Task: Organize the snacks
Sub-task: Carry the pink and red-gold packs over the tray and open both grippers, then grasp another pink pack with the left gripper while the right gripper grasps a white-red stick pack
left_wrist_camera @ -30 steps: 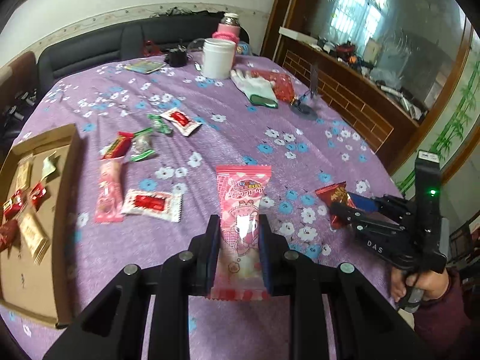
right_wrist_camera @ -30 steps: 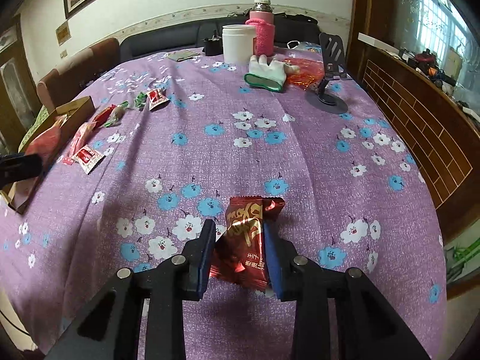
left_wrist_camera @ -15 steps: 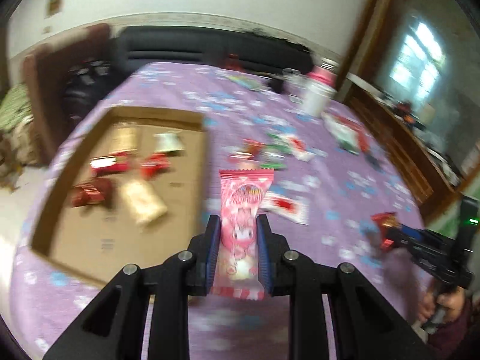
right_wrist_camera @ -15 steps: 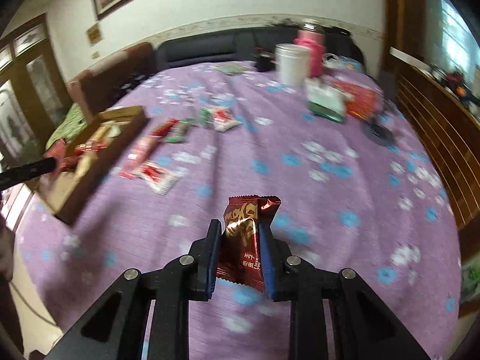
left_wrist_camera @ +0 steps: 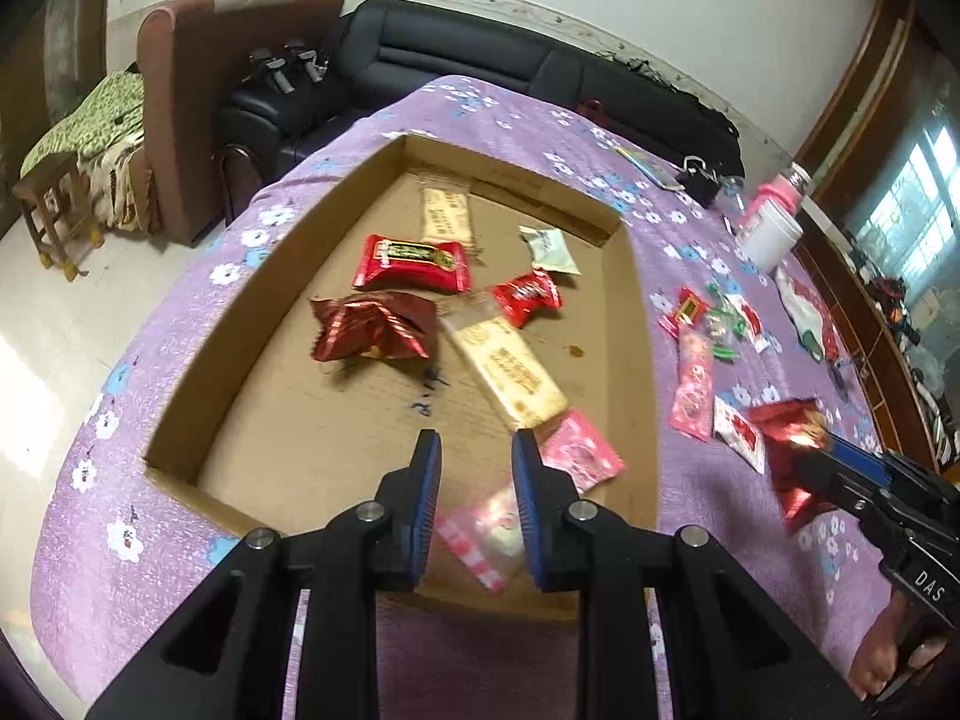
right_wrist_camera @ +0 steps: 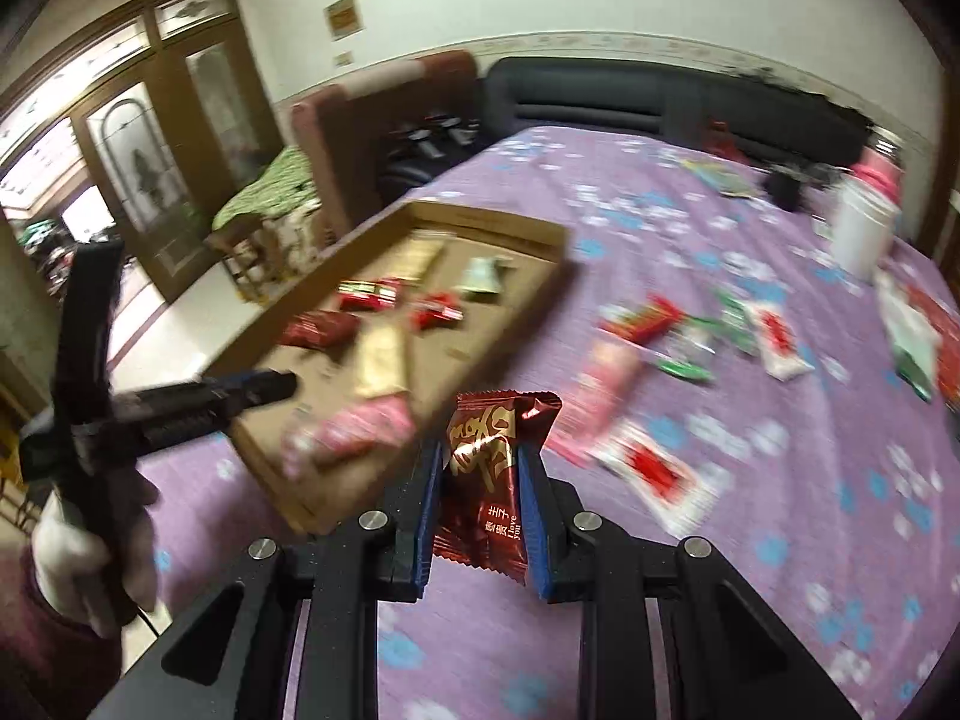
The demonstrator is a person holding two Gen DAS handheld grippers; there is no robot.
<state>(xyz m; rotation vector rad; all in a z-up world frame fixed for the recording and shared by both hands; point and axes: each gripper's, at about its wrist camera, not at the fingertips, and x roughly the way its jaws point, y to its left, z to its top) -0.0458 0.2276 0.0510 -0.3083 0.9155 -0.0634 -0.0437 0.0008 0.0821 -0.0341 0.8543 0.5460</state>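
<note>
My left gripper (left_wrist_camera: 474,450) is open and empty above the near end of the shallow cardboard box (left_wrist_camera: 240,324). The pink snack pack (left_wrist_camera: 540,486) lies in the box under it, blurred. Several red, gold and white snacks (left_wrist_camera: 411,264) lie deeper in the box. My right gripper (right_wrist_camera: 480,450) is shut on a dark red foil snack (right_wrist_camera: 486,468), held above the purple flowered tablecloth (right_wrist_camera: 780,540) just right of the box (right_wrist_camera: 420,420). It also shows in the left wrist view (left_wrist_camera: 840,468). My left gripper shows in the right wrist view (right_wrist_camera: 264,387).
Loose snacks (left_wrist_camera: 708,348) lie on the cloth right of the box. A white jar (left_wrist_camera: 768,234), a pink bottle and a glove stand at the far right. A black sofa (left_wrist_camera: 540,72) and a brown armchair (left_wrist_camera: 198,90) lie beyond the table.
My left gripper swung left over the box, opened and let the pink pack go into it. My right gripper carried the dark red snack left toward the box.
</note>
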